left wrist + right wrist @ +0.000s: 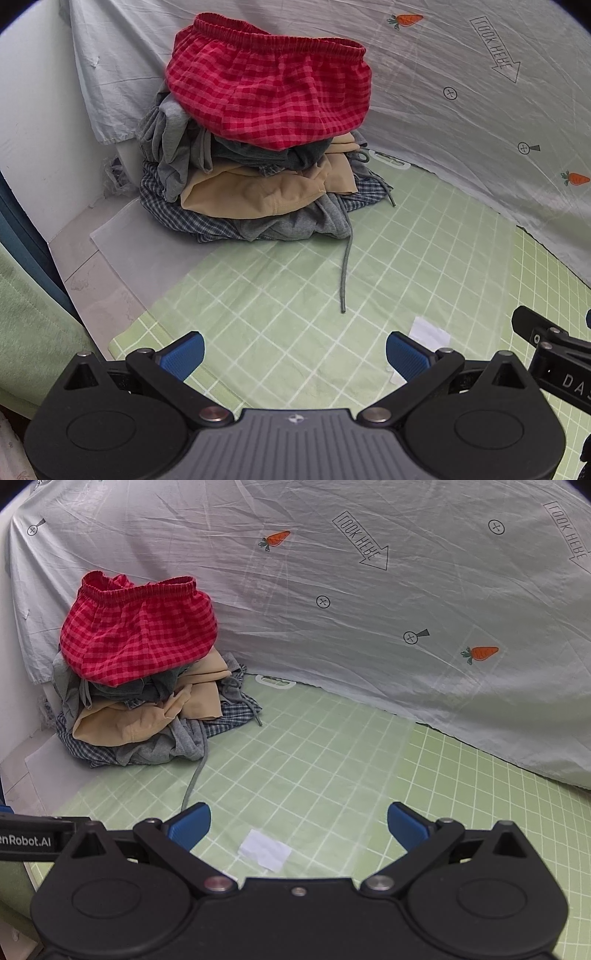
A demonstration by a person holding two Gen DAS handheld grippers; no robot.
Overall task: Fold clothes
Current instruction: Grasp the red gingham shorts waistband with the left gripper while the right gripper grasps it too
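Left wrist view: the left gripper (294, 354) hangs over the green grid mat (280, 295), fingers spread apart and empty; the clothes pile (255, 184) sits well ahead and slightly left, red checked shorts (269, 85) on top, a grey drawstring (346, 266) trailing toward the tool; the mat's near-left edge meets bare floor; part of the other tool shows at far right. Right wrist view: the right gripper (299, 827) is likewise spread and empty; the pile lies ahead-left against the draped printed sheet (369, 627); open mat ahead and right; a white tape patch (264, 854) just below the fingers. Judgement: no garment taken yet; next move calls for reaching to the shorts and drawing them onto open mat.
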